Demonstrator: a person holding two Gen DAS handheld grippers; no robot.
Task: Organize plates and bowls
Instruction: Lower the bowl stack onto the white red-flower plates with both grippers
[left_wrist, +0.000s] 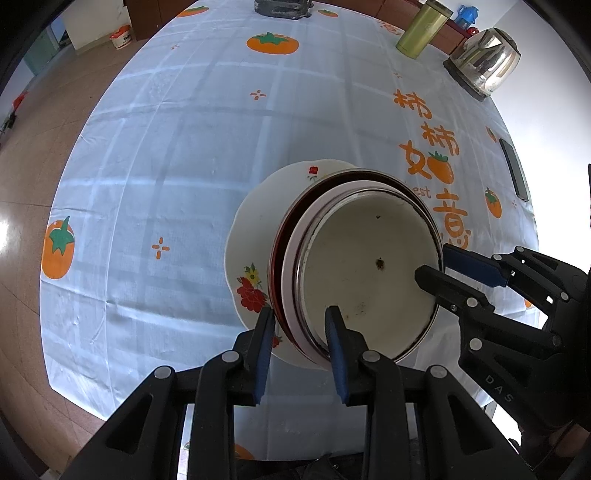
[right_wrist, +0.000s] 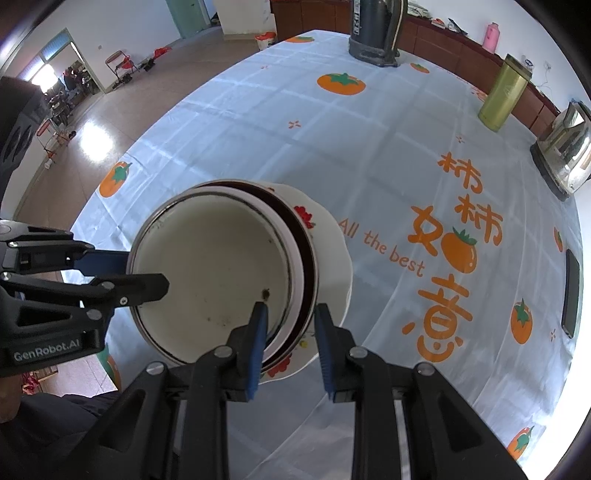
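Note:
Three nested bowls (left_wrist: 369, 266) stand on a white flowered plate (left_wrist: 251, 236) on the persimmon-print tablecloth: a cream inner bowl (right_wrist: 210, 266), a pale pink one and a dark red outer one (right_wrist: 308, 258). My left gripper (left_wrist: 300, 332) straddles the near rim of the nest, one pad inside the cream bowl and one outside the red bowl, pressing the walls. My right gripper (right_wrist: 290, 325) clamps the opposite rim the same way. Each gripper shows in the other's view, the right gripper (left_wrist: 439, 266) and the left gripper (right_wrist: 144, 271). Whether the stack rests on the table I cannot tell.
At the far side stand a green thermos (left_wrist: 421, 29), a steel kettle (left_wrist: 484, 62) and a dark flask (right_wrist: 375, 33). A black phone (right_wrist: 571, 295) lies at the right. The table edge and the brown floor (left_wrist: 55, 129) run along the left.

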